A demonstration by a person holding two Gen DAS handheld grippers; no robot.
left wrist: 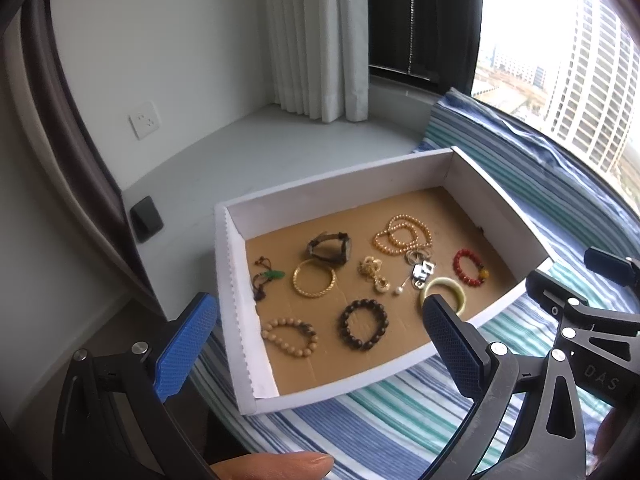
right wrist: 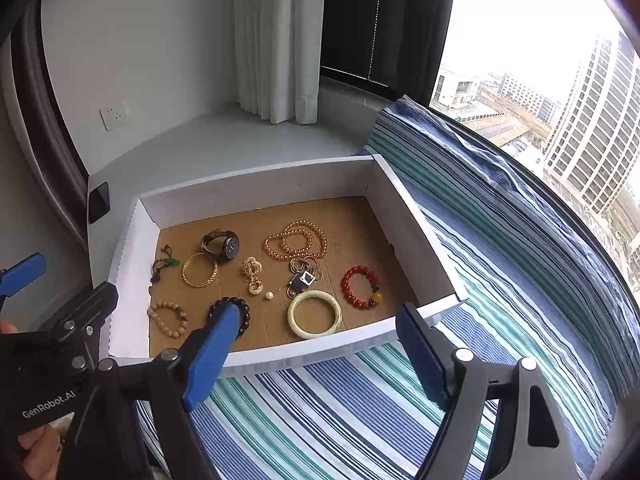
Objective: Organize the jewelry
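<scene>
A white cardboard box [left wrist: 236, 280] [right wrist: 132, 280] with a brown floor lies on a striped cloth. Inside lie a watch [left wrist: 330, 249] [right wrist: 222, 245], a gold bangle [left wrist: 314, 279] [right wrist: 200, 270], a dark bead bracelet [left wrist: 363, 324] [right wrist: 245, 309], a tan bead bracelet [left wrist: 289, 337] [right wrist: 167, 318], a pale jade bangle [left wrist: 448, 286] [right wrist: 315, 314], a red bead bracelet [left wrist: 470, 267] [right wrist: 360, 287], an orange bead necklace [left wrist: 402, 236] [right wrist: 296, 240] and a green pendant cord [left wrist: 266, 278] [right wrist: 164, 266]. My left gripper [left wrist: 316, 348] is open at the box's near side. My right gripper [right wrist: 316, 356] is open before the near wall.
The striped blue, green and white cloth [left wrist: 400, 420] [right wrist: 340, 412] covers the ledge and rises at the window [right wrist: 540, 80]. A white curtain [left wrist: 316, 40], a wall socket [left wrist: 145, 120] and a black object [left wrist: 146, 219] stand on the left.
</scene>
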